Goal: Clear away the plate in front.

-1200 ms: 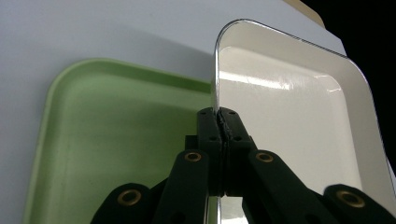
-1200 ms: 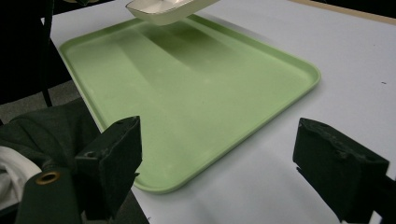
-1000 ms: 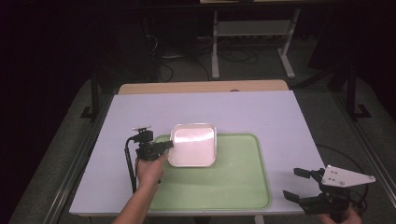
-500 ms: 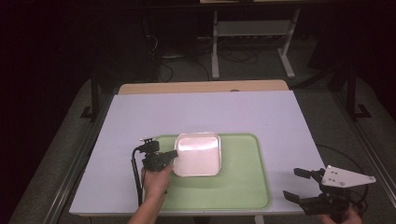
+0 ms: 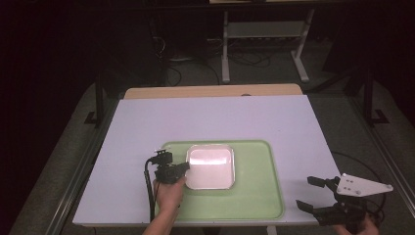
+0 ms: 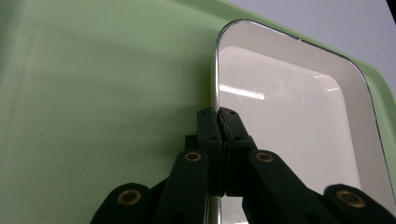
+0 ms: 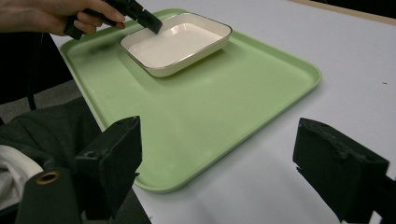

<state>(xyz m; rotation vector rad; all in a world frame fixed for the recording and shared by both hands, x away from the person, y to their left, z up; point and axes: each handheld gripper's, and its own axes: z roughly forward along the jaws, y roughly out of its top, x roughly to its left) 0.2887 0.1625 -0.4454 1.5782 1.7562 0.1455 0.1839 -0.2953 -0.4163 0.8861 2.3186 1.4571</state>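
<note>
Dark floor is surrounding the pale worktop (image 5: pixel 147 127), where we are pinching the white dish (image 5: pixel 210 166) by its left rim with the left tool (image 5: pixel 184 168), jaws clamped tight, settling it toward the green tray's (image 5: pixel 254 196) left edge. Our right tool (image 5: pixel 313 193) is waiting wide open, holding nothing, off the worktop's near right corner.

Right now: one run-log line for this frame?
left tool: shut on white dish rim | dish: on green tray | right tool: open, idle off table edge
</note>
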